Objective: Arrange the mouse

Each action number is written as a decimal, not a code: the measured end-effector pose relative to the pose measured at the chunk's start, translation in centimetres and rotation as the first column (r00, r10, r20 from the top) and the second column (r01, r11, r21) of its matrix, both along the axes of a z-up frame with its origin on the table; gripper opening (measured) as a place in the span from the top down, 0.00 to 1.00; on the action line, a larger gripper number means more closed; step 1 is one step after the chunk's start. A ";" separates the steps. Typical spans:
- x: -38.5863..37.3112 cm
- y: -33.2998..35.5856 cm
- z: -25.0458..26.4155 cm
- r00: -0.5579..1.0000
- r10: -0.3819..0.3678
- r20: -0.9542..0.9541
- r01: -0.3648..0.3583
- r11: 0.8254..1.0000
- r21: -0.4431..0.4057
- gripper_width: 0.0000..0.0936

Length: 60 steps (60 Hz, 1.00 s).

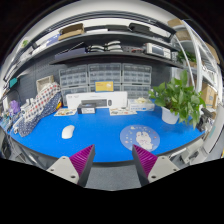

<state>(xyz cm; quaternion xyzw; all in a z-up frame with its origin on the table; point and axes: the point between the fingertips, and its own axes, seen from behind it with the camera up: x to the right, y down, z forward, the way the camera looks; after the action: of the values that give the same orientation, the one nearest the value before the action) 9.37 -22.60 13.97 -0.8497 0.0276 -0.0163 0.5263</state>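
Observation:
A white mouse (68,131) lies on the blue table cover (100,135), beyond the fingers and to the left. A round light-blue mouse pad (140,137) lies on the cover ahead of the right finger. My gripper (113,163) is open and empty, held back from the table's front edge, with the magenta pads (83,157) wide apart. The mouse and the round pad are well apart from each other.
A potted green plant (176,98) stands at the right back of the table. A white box (98,101) sits at the back middle. A patterned cloth (32,104) lies at the left. Shelves with boxes rise behind the table.

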 end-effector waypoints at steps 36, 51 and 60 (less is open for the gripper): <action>-20.7 8.8 -11.9 0.972 0.223 -0.074 -0.233 0.957 -0.175 0.20; -24.3 18.9 -13.8 0.978 0.198 -0.059 -0.206 0.954 -0.216 0.20; -25.5 23.3 -14.7 0.982 0.184 -0.037 -0.188 0.952 -0.244 0.20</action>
<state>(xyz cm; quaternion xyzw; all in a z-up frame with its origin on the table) -16.10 0.67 -0.70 -0.9072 -0.0512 0.0358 0.4159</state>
